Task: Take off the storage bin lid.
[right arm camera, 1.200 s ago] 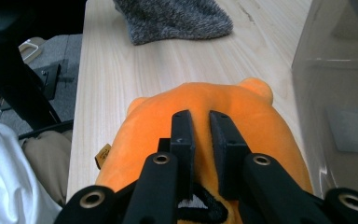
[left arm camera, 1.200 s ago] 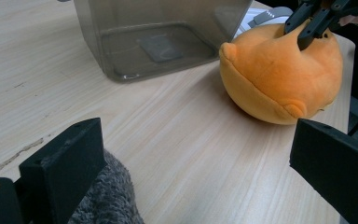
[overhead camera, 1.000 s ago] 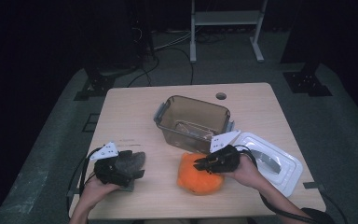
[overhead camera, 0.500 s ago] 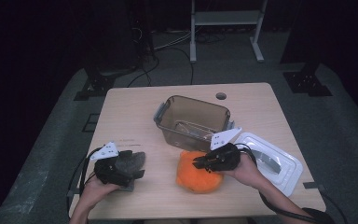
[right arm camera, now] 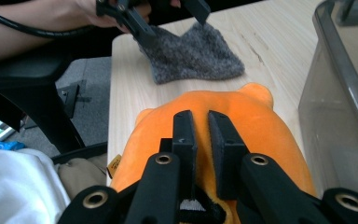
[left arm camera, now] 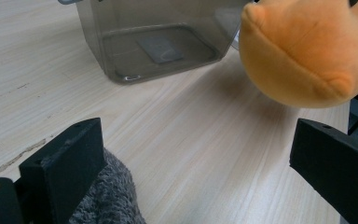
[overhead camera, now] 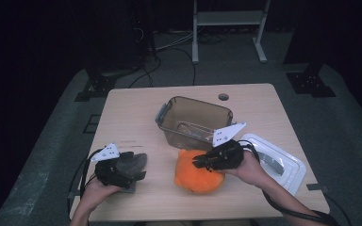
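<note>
Right gripper [overhead camera: 199,163]: jaws pinched tight on the orange plush toy [overhead camera: 195,172] — just in front of the clear bin [overhead camera: 194,121].
Left gripper [left arm camera: 200,172]: jaws spread wide — grey woolly cloth [left arm camera: 105,198] beside one jaw.

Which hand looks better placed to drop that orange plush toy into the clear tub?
The right. The right gripper is shut on the orange plush toy, right beside the clear tub. The left gripper sits farther off, jaws open over a grey cloth.
</note>
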Demonstrator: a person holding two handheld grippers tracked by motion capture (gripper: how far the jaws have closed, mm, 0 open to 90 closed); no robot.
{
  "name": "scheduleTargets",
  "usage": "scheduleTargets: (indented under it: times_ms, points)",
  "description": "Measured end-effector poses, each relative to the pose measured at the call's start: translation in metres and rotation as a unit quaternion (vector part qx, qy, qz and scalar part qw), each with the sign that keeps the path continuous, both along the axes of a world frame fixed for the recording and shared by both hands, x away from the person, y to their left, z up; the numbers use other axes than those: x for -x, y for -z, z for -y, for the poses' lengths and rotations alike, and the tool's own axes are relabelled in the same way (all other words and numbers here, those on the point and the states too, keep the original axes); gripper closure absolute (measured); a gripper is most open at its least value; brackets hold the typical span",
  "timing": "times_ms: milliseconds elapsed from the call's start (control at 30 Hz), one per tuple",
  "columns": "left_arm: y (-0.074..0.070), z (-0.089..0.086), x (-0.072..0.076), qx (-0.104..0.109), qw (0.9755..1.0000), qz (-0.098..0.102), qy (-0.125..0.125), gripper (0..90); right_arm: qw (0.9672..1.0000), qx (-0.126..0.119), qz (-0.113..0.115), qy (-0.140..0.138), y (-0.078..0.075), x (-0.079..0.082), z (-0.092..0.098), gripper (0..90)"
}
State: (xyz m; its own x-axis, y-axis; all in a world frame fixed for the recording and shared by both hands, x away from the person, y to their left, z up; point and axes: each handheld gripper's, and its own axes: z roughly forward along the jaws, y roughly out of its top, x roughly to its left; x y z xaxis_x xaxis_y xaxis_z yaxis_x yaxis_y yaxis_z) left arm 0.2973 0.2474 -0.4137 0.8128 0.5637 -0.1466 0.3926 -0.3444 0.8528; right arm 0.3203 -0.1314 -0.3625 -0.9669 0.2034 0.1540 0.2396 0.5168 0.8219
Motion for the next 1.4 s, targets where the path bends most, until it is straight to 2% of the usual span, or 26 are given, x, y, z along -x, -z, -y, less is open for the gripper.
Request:
scheduleTargets:
  times_ms: [200,233,300,333,400,633,700,1100,1400]
  points:
    - [0.001,0.0,0.0,0.003,1.0,0.0,-0.002,2.6,1.0,-0.005,0.006,0.001,-0.017,0.002,-0.001,80.9]
    - [0.0,0.0,0.0,0.004,1.0,0.0,-0.002,2.5,0.9999,-0.006,0.007,0.004,-0.024,0.001,-0.001,80.9]
    - [0.0,0.0,0.0,0.002,1.0,0.0,-0.002,2.6,0.9999,-0.008,0.008,0.004,-0.026,0.001,-0.001,80.9]
    - [0.0,-0.001,0.0,0.002,1.0,0.0,-0.002,2.5,0.9999,-0.011,0.013,0.004,-0.033,0.001,-0.002,80.9]
    - [0.0,-0.001,0.0,0.003,1.0,0.0,-0.002,2.5,0.9998,-0.013,0.016,0.003,-0.036,0.0,-0.002,80.9]
    - [0.0,-0.001,0.0,0.004,1.0,0.0,-0.002,2.6,0.9992,-0.024,0.033,0.005,-0.06,-0.004,-0.004,80.8]
    - [0.0,-0.001,0.0,0.004,1.0,0.0,-0.001,2.5,0.9992,-0.024,0.033,0.005,-0.062,-0.004,-0.004,80.8]
    - [0.0,-0.002,0.001,0.007,1.0,0.003,0.001,2.6,0.9981,-0.033,0.05,0.01,-0.095,-0.021,-0.011,80.8]
    - [-0.001,-0.005,0.001,0.008,1.0,0.003,-0.002,2.6,0.9973,-0.03,0.063,0.023,-0.108,-0.04,-0.017,80.8]
